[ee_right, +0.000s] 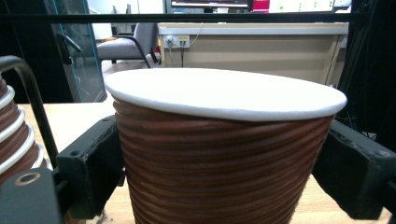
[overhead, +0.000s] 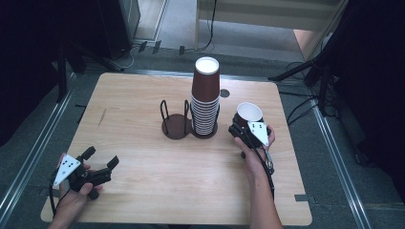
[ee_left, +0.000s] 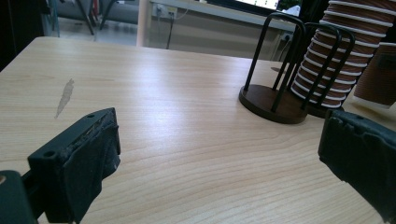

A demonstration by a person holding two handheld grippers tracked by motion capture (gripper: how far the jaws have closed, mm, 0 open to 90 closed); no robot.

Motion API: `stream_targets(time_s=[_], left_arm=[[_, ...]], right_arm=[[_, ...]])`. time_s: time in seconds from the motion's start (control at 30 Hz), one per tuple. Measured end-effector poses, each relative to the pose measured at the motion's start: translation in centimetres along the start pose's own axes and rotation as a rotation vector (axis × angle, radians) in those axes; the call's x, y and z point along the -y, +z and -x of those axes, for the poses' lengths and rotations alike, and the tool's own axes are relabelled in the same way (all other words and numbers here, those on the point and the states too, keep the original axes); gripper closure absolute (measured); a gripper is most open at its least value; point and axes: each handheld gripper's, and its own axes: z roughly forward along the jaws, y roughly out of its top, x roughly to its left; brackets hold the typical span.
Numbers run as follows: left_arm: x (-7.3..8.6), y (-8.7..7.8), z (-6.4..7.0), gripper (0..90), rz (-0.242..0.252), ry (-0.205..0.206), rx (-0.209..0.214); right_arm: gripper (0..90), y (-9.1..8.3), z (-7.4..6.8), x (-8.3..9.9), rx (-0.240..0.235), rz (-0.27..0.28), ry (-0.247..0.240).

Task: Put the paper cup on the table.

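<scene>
A brown ribbed paper cup (overhead: 250, 113) with a white rim stands upright at the table's right side, just right of the stack. My right gripper (overhead: 248, 125) is shut on it, one jaw on each side of the cup (ee_right: 219, 154). A tall stack of brown cups (overhead: 205, 102), upside down, sits on the right base of a black wire holder (overhead: 175, 126); the holder's left base is bare. My left gripper (overhead: 101, 157) rests open near the front left corner, with nothing between its jaws (ee_left: 219, 144). From there the holder (ee_left: 271, 100) and the stack (ee_left: 336, 56) lie ahead to the right.
The wooden table (overhead: 143, 95) has a pale scratch (ee_left: 64, 97) on its left part and a small dark round hole (overhead: 224, 93) behind the stack. Dark stands and cables line the floor around the table.
</scene>
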Motion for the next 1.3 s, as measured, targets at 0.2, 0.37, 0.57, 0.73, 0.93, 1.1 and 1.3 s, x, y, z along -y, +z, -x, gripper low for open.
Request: stream_targets(time_s=[0.2, 0.37, 0.57, 0.73, 0.93, 1.1, 1.3], left_arm=[[0.0, 0.0, 0.0, 0.0, -0.005, 0.000, -0.003], [0.0, 0.0, 0.0, 0.0, -0.005, -0.002, -0.008], [0.0, 0.1, 0.0, 0.0, -0.007, -0.003, -0.008], [0.0, 0.0, 0.0, 0.0, -0.005, -0.001, -0.008], [0.0, 0.1, 0.0, 0.0, -0.007, -0.002, -0.008], [0.0, 0.1, 0.3, 0.0, -0.016, 0.023, -0.004], [0.0, 0.2, 0.4, 0.0, -0.024, 0.032, -0.007]], right_arm=[[9.0, 0.0, -0.2, 0.3, -0.008, -0.028, -0.029], [8.6, 0.1, -0.2, 0.5, -0.020, -0.047, -0.032], [7.0, 0.0, 0.1, 0.4, -0.026, -0.056, -0.031], [0.0, -0.4, 0.3, -0.1, -0.059, -0.066, -0.003], [0.0, -1.3, 0.6, -1.0, -0.088, -0.055, 0.024], [0.0, -2.2, 0.9, -1.6, -0.111, -0.026, 0.020], [0.0, -3.5, 0.8, -2.6, -0.131, 0.009, 0.052]])
